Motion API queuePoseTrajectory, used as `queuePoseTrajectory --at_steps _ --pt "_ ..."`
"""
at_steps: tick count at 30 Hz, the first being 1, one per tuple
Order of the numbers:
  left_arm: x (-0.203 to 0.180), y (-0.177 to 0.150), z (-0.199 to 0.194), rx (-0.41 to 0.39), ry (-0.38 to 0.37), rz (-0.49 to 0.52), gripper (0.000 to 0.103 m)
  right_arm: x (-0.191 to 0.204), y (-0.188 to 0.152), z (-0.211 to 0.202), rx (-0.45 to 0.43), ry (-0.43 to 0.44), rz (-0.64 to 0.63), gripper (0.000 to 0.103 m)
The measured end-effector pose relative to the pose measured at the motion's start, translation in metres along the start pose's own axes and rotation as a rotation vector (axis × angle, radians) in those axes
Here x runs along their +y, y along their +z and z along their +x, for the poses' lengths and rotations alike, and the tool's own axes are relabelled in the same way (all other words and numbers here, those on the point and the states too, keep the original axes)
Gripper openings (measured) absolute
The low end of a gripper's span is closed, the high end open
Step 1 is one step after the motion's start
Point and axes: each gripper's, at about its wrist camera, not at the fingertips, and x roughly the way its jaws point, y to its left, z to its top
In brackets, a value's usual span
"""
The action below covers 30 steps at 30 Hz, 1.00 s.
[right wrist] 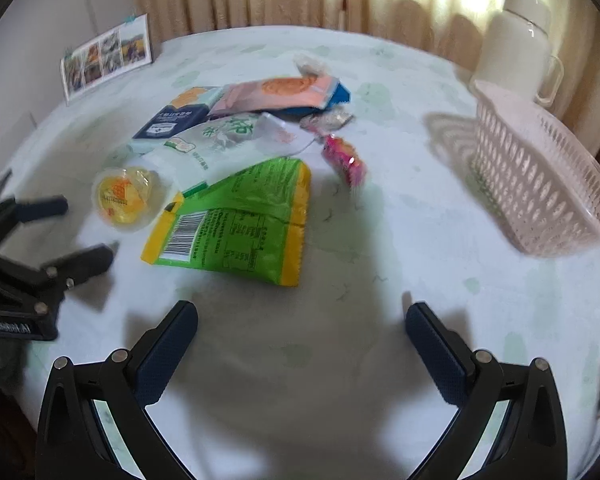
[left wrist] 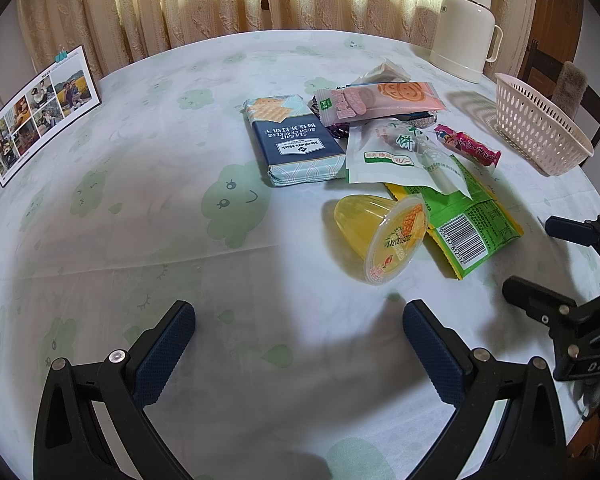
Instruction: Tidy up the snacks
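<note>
"Member's Mark" and "SEA SALT SODA CRACKERS" are printed, upside down, on the navy cracker pack (left wrist: 296,140) at frame centre. "DAS" is seen on the right gripper (left wrist: 540,256) body, lower right.

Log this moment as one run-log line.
left gripper: open, empty | right gripper: open, empty | pink perforated plastic basket: empty | snacks: loose on table, yellow jelly cup nearest left
</note>
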Motion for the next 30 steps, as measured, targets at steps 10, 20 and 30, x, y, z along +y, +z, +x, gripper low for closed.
queuePoseTrajectory --at_steps 10,20,30 --pt "0.0 0.0 0.0 -0.001 0.0 -0.001 0.103 0.003 0.001 0.002 0.022 -0.011 0.021 0.103" --pt "-0.002 0.002 -0.002 -0.004 -0.042 0.012 0.103 0.002 0.0 0.001 0.008 -0.013 0.031 0.103" --pt "-0.013 0.03 -0.013 -0.054 -0.036 -0.018 0.102 0.002 0.0 0.0 0.007 -0.013 0.032 0.103"
